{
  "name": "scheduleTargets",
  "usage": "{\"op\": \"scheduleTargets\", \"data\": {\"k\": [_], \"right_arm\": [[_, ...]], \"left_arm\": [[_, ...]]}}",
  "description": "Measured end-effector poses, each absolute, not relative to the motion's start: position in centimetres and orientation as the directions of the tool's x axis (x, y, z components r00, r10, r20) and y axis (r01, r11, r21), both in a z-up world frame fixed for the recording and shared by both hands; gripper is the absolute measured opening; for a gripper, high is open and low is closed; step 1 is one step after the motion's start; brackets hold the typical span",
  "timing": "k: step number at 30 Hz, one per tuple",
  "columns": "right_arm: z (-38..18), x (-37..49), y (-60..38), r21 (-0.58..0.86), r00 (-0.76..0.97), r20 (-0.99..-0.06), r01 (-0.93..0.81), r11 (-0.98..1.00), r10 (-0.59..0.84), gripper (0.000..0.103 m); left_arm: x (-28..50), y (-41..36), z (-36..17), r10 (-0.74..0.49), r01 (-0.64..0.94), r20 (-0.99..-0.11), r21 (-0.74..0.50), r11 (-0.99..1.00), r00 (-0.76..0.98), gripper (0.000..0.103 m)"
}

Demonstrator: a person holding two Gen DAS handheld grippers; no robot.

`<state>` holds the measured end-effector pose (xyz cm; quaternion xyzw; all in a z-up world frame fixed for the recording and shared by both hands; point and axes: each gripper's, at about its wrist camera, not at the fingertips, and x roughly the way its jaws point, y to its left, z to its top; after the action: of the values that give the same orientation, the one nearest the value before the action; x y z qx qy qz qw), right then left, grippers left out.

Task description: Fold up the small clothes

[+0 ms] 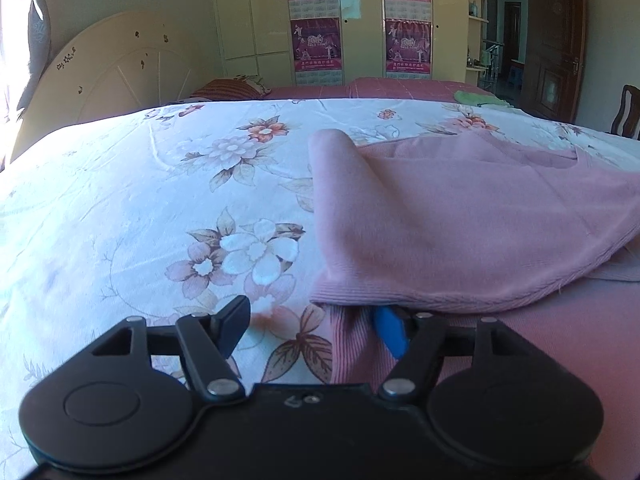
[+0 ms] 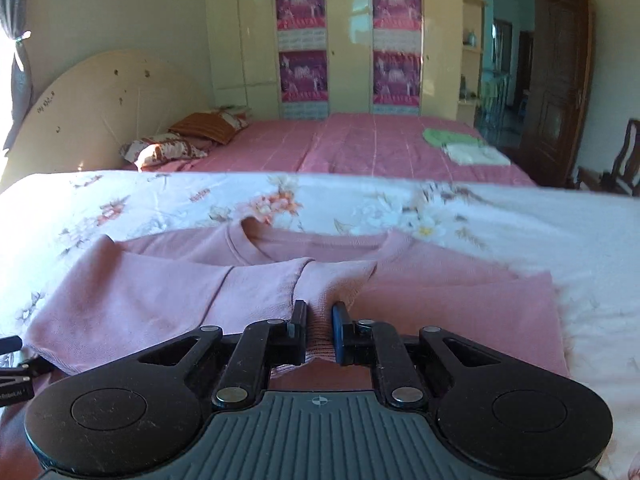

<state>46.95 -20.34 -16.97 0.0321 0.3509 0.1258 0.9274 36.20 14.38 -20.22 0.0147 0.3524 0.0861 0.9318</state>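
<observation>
A: Where's the sweater (image 2: 440, 304)?

B: Pink, lying on the floral sheet (image 2: 560, 232), neckline toward the far edge. One sleeve is folded across the chest, and its ribbed cuff (image 2: 320, 328) sits between the fingers of the right gripper (image 2: 320, 320).

A: Pinched?

B: Yes. The two fingers stand almost together, with the cuff bunched in the narrow gap and both pads pressing on it. One pad is black, the other blue.

A: And the left gripper (image 1: 316, 330)?

B: Its jaws stand well apart. The black finger (image 1: 232, 328) is over bare sheet (image 1: 120, 200); the blue one (image 1: 390, 332) is tucked under the sweater's (image 1: 460, 232) ribbed edge, touching cloth. Between the two lie sheet and a strip of ribbed cloth, with nothing pressed from both sides.

A: What does each camera add?

B: The right wrist view shows the neckline, the folded sleeve, and a bit of the other tool at its left border. It also shows the far bed (image 2: 360, 148) with two pillows (image 2: 168, 148) and two folded cloths, one green (image 2: 448, 136), one white (image 2: 476, 154). The left wrist view sits lower, showing a raised fold of the sweater and only a sliver of the green cloth (image 1: 476, 98).

A: Anything else counted?

B: One sweater, two grippers, four posters (image 2: 300, 76) on the wardrobe (image 2: 248, 40), one chair (image 2: 624, 156) at the right.
</observation>
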Motion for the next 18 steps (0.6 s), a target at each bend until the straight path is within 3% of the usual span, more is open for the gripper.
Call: {"op": "scheduleTargets", "data": {"k": [2,4,6,8,9,10,11,12,15,16,17,18], "right_arm": [[-18.0,46.7,-20.6,0.070,0.729,-0.659,-0.190,0.979,0.188,0.000],[-19.7,47.1,-20.8,0.032,0.704,-0.696,-0.173,0.984,0.146,0.000],[-20.6,47.3,-21.7,0.104,0.674,-0.715,-0.159,0.982,0.185,0.000],[-20.5,47.2,-23.0,0.266,0.659,-0.696,-0.130,0.955,0.284,0.000],[-20.4,47.1,-23.6,0.321,0.654,-0.687,-0.116,0.940,0.316,0.011],[-20.4,47.1,-23.9,0.351,0.653,-0.682,-0.104,0.931,0.330,0.044],[-20.4,47.2,-23.9,0.348,0.653,-0.683,-0.104,0.932,0.328,0.066],[-20.3,47.1,-23.7,0.341,0.654,-0.680,-0.116,0.933,0.330,0.078],[-20.4,47.5,-22.7,0.351,0.628,-0.691,-0.142,0.925,0.359,0.077],[-20.6,47.6,-22.2,0.338,0.618,-0.704,-0.141,0.931,0.349,0.072],[-20.7,47.7,-21.8,0.321,0.612,-0.714,-0.145,0.936,0.339,0.063],[-20.8,47.8,-21.0,0.298,0.609,-0.721,-0.159,0.941,0.331,0.044]], "left_arm": [[36.3,14.9,-20.2,0.180,-0.184,-0.648,0.063,0.981,0.740,0.052],[36.6,15.6,-20.3,0.167,-0.213,-0.660,0.010,0.977,0.733,0.046],[36.2,15.8,-20.3,0.163,-0.218,-0.653,-0.003,0.976,0.740,0.043],[36.0,15.3,-20.1,0.166,-0.199,-0.644,0.021,0.980,0.747,0.039],[35.9,15.1,-20.0,0.163,-0.189,-0.636,0.028,0.982,0.754,0.036],[35.8,14.9,-19.9,0.162,-0.184,-0.630,0.030,0.982,0.760,0.032],[35.9,14.9,-19.7,0.156,-0.180,-0.626,0.027,0.983,0.764,0.031],[36.0,14.8,-19.6,0.149,-0.174,-0.623,0.022,0.984,0.768,0.026],[36.1,14.2,-19.3,0.142,-0.151,-0.601,0.036,0.988,0.786,0.013],[36.1,14.0,-19.2,0.145,-0.149,-0.591,0.044,0.988,0.793,0.008],[36.1,13.9,-19.0,0.151,-0.150,-0.584,0.050,0.987,0.797,0.007],[36.0,13.9,-18.9,0.153,-0.153,-0.581,0.050,0.987,0.800,0.006]]}}
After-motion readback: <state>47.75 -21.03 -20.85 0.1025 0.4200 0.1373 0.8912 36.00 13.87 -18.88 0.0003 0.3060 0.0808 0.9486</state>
